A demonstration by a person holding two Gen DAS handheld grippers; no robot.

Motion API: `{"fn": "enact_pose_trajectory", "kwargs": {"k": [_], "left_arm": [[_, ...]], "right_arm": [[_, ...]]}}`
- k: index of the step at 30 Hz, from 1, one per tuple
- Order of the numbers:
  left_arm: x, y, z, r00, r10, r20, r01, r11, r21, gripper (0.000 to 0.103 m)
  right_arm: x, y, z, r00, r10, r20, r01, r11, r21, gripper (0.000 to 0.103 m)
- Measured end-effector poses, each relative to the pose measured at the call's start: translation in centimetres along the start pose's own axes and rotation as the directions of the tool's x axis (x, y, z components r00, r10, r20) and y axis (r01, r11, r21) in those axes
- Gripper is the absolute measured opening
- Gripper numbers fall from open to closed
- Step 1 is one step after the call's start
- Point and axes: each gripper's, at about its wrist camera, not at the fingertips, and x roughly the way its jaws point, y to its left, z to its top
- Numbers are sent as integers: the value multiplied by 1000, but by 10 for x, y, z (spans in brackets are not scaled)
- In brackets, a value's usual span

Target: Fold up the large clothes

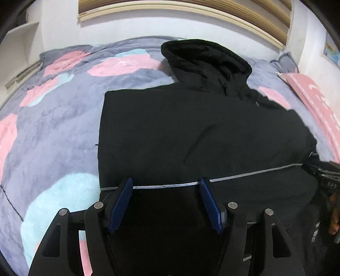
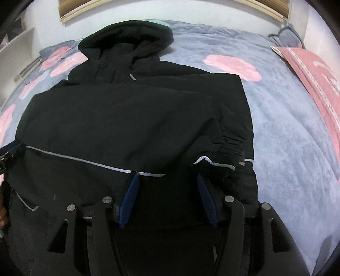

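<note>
The left gripper [image 1: 165, 185] has its jaws spread wide, the blue pads [image 1: 121, 203] apart with only black cloth lying under the gap and nothing pinched between them. Its tips sit at the thin grey reflective stripe [image 1: 244, 175] that runs across the black hooded jacket [image 1: 191, 131], near the jacket's left edge. The right gripper [image 2: 167, 180] also stands with its jaws parted, about half way, over the same stripe; its pads press on nothing, though the dark fabric lies directly below them. At the far right of the left wrist view a dark part of the right gripper shows, but blurred.

The jacket lies flat on the bed [image 1: 53, 127], toward the near edge, with its sides folded inward so the body forms a rough rectangle. A sleeve is folded across the front; its gathered elastic cuff [image 2: 231, 142] rests just beyond the right gripper's right pad. The hood [image 1: 204, 61] points toward the far edge of the bed and the white wall.

A grey plush blanket [image 2: 286, 127] with pink and pale blue blotches covers the bed. A pink cloth with white markings [image 2: 314, 78] lies along the bed's right edge, well apart from the jacket. Above the far edge a wooden blind [image 1: 191, 8] hangs on the wall.
</note>
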Motion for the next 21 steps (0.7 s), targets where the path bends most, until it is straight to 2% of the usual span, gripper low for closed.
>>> {"fn": "enact_pose_trajectory", "kwargs": {"k": [3, 6, 12, 16, 19, 21], "left_arm": [[-3, 6, -6, 999, -23, 36, 24, 999, -24, 66], [-2, 4, -6, 998, -15, 53, 16, 1000, -12, 66], [-6, 2, -9, 997, -3, 76, 4, 1000, -6, 66], [-17, -1, -1, 998, 20, 52, -20, 1000, 8, 66], [-37, 1, 11, 999, 3, 43, -3, 1000, 11, 66], [-67, 6, 31, 998, -16, 61, 16, 1000, 0, 66]], "right_arm": [[1, 3, -15, 998, -17, 67, 20, 999, -44, 60], [-1, 0, -27, 991, 3, 134, 1, 999, -34, 61], [-7, -2, -37, 985, 6, 173, -1, 999, -32, 61], [-7, 0, -31, 988, 3, 154, 3, 999, -37, 61], [-11, 6, -16, 997, -10, 81, 14, 998, -55, 65], [-26, 6, -2, 998, 43, 39, -42, 999, -34, 66]]}}
